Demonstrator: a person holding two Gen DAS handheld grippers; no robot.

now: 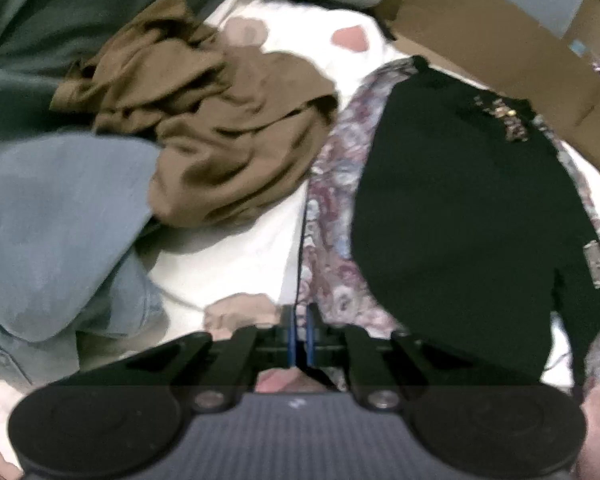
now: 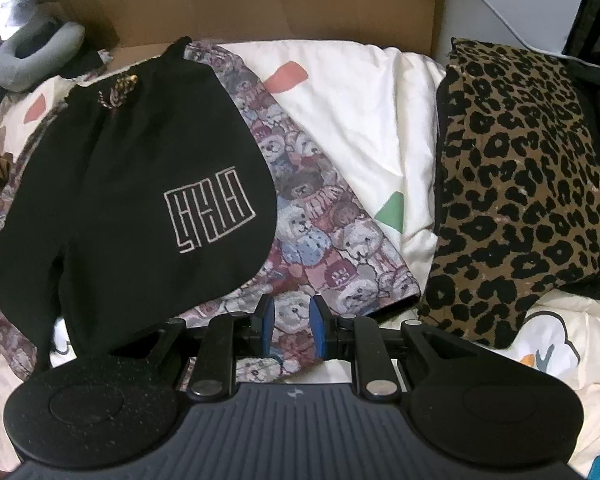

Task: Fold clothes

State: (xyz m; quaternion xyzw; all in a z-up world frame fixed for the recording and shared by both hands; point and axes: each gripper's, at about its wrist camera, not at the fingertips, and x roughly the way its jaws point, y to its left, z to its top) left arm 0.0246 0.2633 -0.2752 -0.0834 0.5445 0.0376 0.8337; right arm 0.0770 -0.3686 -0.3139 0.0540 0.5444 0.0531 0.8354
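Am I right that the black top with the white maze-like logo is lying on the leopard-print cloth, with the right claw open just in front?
Not quite. The black top lies on the teddy-bear print cloth, not the leopard one. The leopard-print cloth sits apart, off to the right. The right wrist view shows this. The right claw is indeed open just in front.

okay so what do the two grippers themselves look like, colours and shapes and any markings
Both match. The left gripper and right gripper have black linkage arms with silver pivot bolts, blue finger pads, two round black discs at the base, and a ribbed dark grey housing bearing a small pale logo. No cables or sleeves show.
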